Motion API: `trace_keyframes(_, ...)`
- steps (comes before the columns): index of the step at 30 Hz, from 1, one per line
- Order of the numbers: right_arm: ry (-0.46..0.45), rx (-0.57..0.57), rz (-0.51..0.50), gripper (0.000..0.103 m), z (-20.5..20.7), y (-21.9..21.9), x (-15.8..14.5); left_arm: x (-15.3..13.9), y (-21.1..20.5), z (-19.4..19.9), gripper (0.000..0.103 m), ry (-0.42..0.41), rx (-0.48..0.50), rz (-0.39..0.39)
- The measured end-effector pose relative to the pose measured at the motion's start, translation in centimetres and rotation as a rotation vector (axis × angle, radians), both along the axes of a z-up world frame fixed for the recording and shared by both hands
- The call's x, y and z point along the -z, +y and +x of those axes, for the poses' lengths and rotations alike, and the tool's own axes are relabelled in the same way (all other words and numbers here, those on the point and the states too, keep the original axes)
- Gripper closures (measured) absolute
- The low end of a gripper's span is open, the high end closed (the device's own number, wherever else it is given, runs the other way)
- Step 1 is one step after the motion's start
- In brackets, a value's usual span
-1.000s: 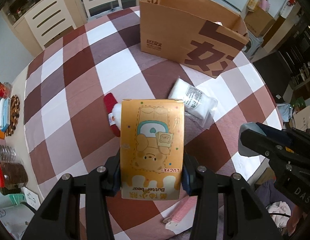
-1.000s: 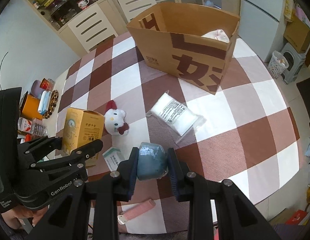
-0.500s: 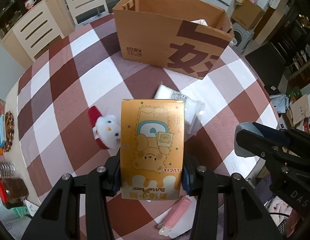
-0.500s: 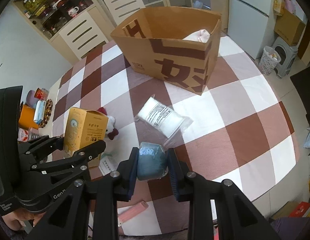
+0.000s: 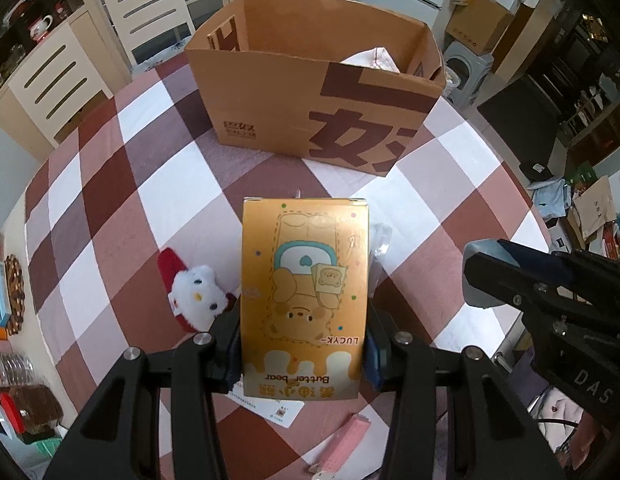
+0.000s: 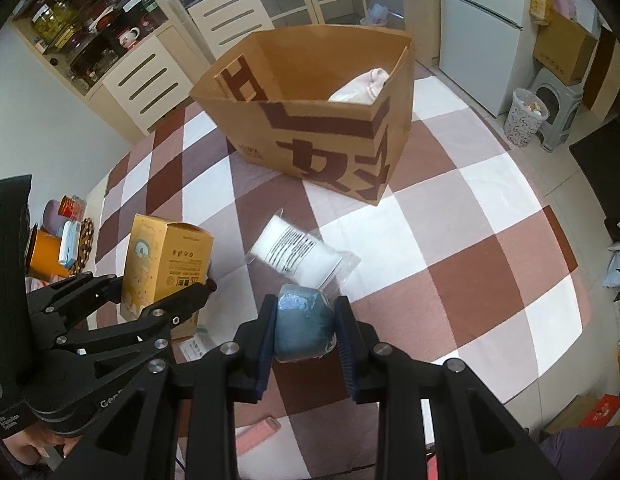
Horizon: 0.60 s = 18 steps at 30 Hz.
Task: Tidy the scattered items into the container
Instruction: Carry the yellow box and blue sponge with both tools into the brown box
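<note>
While the left tongs (image 5: pixel 304 354) pinch an orange Butter bear box (image 5: pixel 304 296) held above the checked table (image 5: pixel 110 184), the right tongs (image 6: pixel 306 334) clamp a blue-grey lump (image 6: pixel 304 326). Beyond them lie a pink tube (image 5: pixel 343 442), a white plush toy (image 5: pixel 198 296) and a clear packet (image 6: pixel 300 254). Farthest stands the open cardboard container (image 6: pixel 333 148), holding 1 pale bundle (image 6: pixel 361 88).

Both tools clamped — left tool (image 5: pixel 304 354), right tool (image 6: pixel 304 336).

Checked tablecloth (image 5: pixel 110 184); slatted white chairs (image 6: pixel 230 16); glass-fronted cabinet (image 6: pixel 82 24); white fridge (image 6: pixel 481 20)
</note>
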State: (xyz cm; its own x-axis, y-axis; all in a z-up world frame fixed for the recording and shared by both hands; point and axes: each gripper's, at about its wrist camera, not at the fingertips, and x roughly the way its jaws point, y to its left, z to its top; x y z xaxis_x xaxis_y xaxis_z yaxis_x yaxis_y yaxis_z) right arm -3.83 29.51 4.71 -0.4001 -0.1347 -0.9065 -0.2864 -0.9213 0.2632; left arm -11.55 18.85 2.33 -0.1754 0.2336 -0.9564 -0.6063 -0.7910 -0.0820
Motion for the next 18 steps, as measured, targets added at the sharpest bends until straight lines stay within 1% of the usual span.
trace_keyframes(7, 0.001, 0.011, 0.005, 0.075, -1.3, 1.3, 0.1, 0.0, 0.8, -1.5, 0.056, 0.008, 0.005, -0.003)
trace_keyframes(18, 0.008, 0.007, 0.005, 0.074, -3.5, 1.7, 0.1, 0.4, 2.3, -3.9, 0.056, 0.015, 0.016, -0.009)
